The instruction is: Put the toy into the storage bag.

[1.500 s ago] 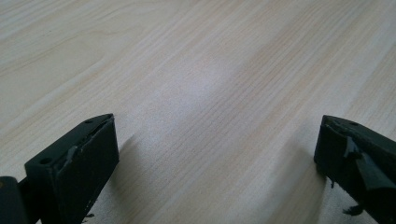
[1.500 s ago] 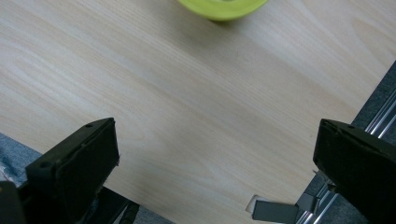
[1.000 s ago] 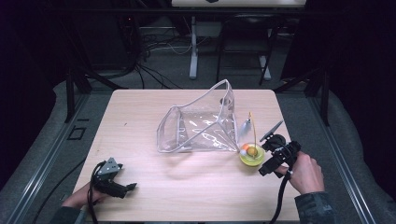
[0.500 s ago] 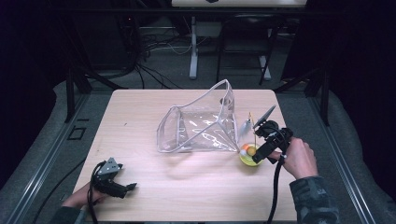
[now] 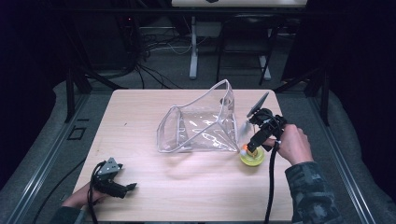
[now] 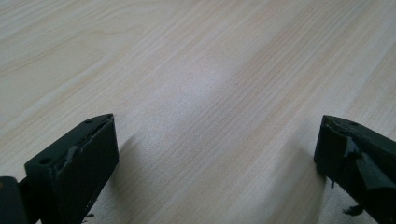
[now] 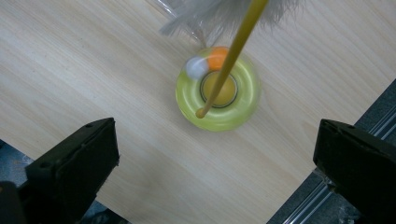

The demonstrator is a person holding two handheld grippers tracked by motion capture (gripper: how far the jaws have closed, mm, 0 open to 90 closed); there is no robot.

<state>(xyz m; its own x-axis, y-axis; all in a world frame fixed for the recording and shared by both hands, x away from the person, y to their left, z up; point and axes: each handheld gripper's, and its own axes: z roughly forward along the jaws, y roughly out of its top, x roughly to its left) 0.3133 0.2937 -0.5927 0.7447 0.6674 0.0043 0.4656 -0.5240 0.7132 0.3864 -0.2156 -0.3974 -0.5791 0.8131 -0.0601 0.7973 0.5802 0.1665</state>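
Two grippers on the bench (image 5: 187, 196), but the action sits on the right. The right gripper (image 5: 256, 147) hangs directly over the yellow ring toy (image 5: 252, 157) near the bench's right edge, just beside the front corner of the clear plastic bag (image 5: 201, 126). In the right gripper view the fingers (image 7: 74, 163) are spread wide, nothing between them, and the ring toy (image 7: 217, 88) lies straight ahead and below — centred in the gap. Its yellow stick (image 7: 233, 51) rises from the middle and leans toward the bag, tipped with what looks like a feather, though that end is blurred. So the long axis runs away from the fingers; a straight drop would bracket the ring. Far off at the near left corner, the left gripper (image 5: 126, 187) rests on bare wood, fingers (image 6: 79, 158) apart — empty and well away.
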